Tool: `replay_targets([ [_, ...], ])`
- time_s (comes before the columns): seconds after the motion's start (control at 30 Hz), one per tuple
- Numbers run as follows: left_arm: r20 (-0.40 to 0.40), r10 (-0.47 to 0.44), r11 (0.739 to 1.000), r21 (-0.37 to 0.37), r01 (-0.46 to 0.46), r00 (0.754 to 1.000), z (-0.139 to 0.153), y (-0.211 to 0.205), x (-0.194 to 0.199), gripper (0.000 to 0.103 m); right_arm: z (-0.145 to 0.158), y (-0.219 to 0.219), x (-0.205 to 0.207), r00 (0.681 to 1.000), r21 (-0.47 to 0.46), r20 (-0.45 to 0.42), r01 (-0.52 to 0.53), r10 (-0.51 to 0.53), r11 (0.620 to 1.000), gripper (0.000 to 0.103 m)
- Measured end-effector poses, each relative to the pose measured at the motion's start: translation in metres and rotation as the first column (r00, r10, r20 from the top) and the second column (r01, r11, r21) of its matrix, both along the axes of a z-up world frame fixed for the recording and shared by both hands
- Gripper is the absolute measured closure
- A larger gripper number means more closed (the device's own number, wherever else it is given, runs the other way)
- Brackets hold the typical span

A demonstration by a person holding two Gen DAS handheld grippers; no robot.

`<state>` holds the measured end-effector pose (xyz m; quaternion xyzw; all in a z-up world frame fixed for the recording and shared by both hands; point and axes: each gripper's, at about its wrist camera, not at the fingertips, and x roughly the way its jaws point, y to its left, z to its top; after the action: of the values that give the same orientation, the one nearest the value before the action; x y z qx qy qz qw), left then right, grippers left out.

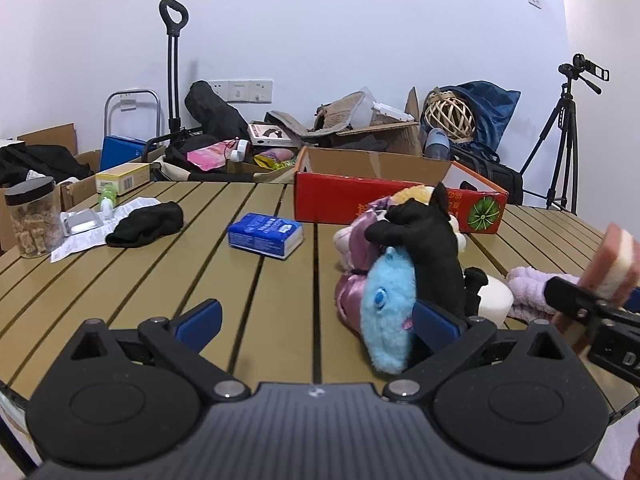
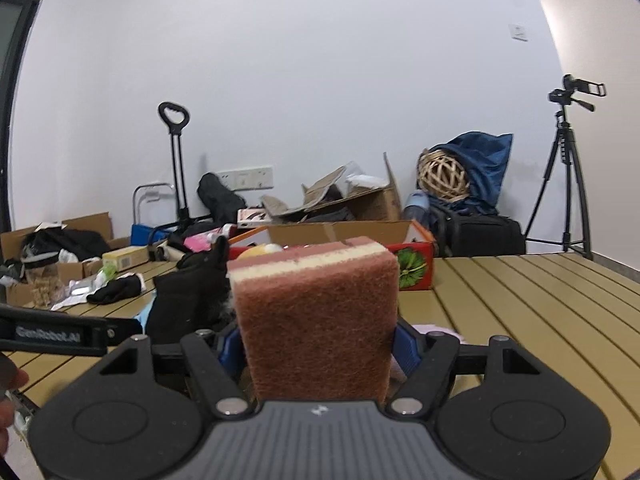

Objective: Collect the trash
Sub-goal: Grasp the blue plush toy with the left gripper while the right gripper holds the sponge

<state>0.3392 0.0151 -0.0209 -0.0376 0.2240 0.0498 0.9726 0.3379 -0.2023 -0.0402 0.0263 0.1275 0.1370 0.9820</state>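
The left gripper (image 1: 316, 316) stands released over bare table (image 1: 200, 280) slats, beside soft toys (image 1: 404, 264). The right gripper (image 2: 318, 344) clamps a sponge (image 2: 316, 320) upright above the table; "GenRobot.AI" marks the neighbouring gripper.

Sponge (image 2: 316, 320) reddish-brown with a cream stripe; table (image 1: 200, 280) tan, dark-slatted; tissue pack (image 1: 265, 235) blue; box (image 1: 384, 204) red with a green emblem.

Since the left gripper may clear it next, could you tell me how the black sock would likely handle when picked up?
The black sock lies crumpled and flat on the table, so it will probably droop limply from a pinch. It looks light. Part of it rests on the paper sheet, which might drag along.
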Motion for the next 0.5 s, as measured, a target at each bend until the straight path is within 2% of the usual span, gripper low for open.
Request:
replay_targets([
  [0.1, 0.001, -0.013, 1.0, -0.023, 0.013, 1.0, -0.001, -0.004, 0.002, 0.0, 0.001, -0.01, -0.004, 1.0, 0.01, 0.004, 0.022, -0.022, 1.0, 0.032],
  [0.23, 0.007, -0.023, 1.0, -0.004, 0.023, 1.0, -0.004, -0.014, 0.006, 0.0, 0.001, -0.021, -0.008, 0.999, 0.012, 0.0, 0.04, -0.04, 0.999, 0.032],
  [0.5, 0.022, -0.05, 0.998, -0.025, 0.051, 0.998, -0.007, -0.028, 0.018, 0.0, -0.001, -0.033, -0.015, 0.998, 0.006, -0.008, 0.065, -0.065, 0.998, 0.032],
])
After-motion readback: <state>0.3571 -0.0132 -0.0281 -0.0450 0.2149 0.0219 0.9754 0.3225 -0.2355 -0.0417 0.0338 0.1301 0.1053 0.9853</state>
